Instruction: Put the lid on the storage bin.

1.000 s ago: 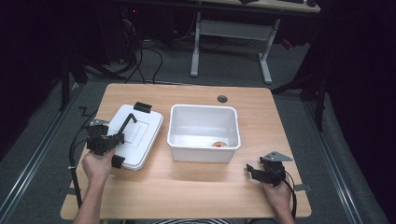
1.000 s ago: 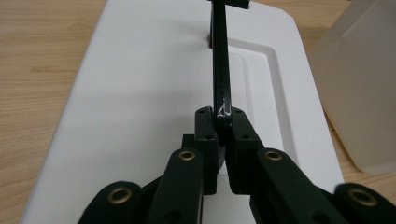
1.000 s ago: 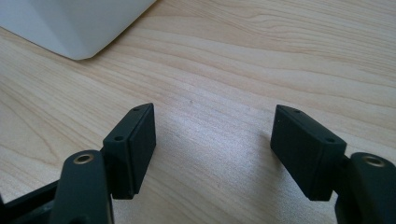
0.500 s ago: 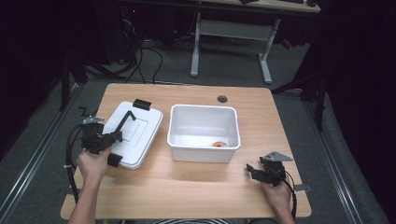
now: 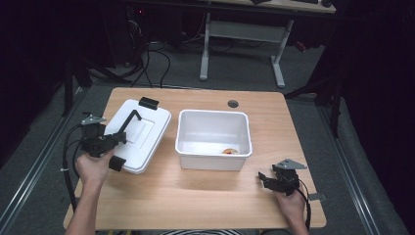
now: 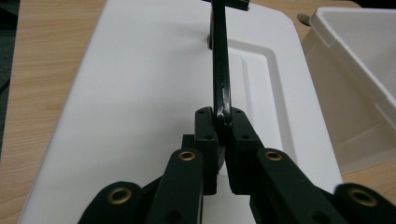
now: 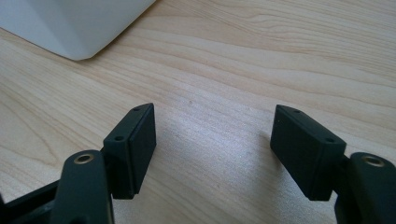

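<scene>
A white lid (image 5: pixel 144 128) with a black bail handle (image 5: pixel 129 121) lies on the left of the wooden table (image 5: pixel 195 196), beside a white bin (image 5: pixel 213 160). My left gripper (image 5: pixel 119 138) is shut on the near end of that handle. In the left gripper view the pads (image 6: pixel 205 135) clamp the black handle (image 6: pixel 221 74) over the lid (image 6: pixel 140 93). A small orange thing (image 5: pixel 230 151) lies in the bin. Near the front right, my right gripper (image 5: pixel 263 177) rests low over the bare wood with its jaws wide apart and nothing between them (image 7: pixel 212 140).
Black latches sit at the lid's far end (image 5: pixel 149 102) and near end (image 5: pixel 117 163). A round cable hole (image 5: pixel 233 104) is at the table's back edge. The bin's corner (image 7: pixel 70 23) is just ahead of the right gripper. Desk legs and cables stand on the floor beyond.
My left hand has risen a little and drifted left with the handle in its grip, and the lid has shifted with it. The right gripper has stayed still.
</scene>
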`<state>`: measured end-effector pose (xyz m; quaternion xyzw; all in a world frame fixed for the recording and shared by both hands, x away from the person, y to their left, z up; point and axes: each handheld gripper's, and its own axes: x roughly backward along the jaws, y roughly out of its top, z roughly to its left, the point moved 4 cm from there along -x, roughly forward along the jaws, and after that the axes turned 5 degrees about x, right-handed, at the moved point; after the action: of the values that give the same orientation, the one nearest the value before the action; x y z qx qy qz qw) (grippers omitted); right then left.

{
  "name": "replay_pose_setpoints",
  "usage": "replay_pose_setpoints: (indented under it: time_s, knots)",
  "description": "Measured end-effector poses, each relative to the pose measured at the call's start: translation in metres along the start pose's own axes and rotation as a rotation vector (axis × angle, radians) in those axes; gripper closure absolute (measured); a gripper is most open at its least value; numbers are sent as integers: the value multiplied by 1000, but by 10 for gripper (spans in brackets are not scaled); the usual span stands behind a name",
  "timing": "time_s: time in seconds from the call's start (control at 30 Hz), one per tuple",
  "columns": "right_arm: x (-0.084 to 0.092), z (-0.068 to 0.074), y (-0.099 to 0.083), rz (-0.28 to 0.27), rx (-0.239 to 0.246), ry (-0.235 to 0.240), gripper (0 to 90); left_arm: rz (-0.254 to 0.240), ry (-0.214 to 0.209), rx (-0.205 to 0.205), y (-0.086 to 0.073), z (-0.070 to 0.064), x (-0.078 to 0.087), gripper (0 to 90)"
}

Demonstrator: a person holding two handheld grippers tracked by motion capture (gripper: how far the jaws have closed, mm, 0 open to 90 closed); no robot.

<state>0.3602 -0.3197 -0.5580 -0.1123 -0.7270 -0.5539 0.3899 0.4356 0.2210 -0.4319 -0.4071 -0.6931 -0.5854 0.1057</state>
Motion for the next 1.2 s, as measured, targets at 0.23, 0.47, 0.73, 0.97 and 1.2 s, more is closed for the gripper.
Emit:
replay_pose_setpoints:
  time_s: [0.23, 0.47, 0.73, 0.97, 1.2]
  knots:
    - [0, 0, 0, 0, 0, 0, 313, -6, -16, -9, 8, -4, 5, 852]
    - [0, 0, 0, 0, 0, 0, 314, -5, -35, -25, 18, -11, 6, 852]
    - [0, 0, 0, -1, 1, -1, 315, -5, -63, -58, 35, -26, 5, 852]
    - [0, 0, 0, -1, 2, -1, 316, 1, -106, -80, 46, -41, 2, 852]
    - [0, 0, 0, -1, 2, -1, 316, 9, -147, -105, 53, -54, -2, 852]
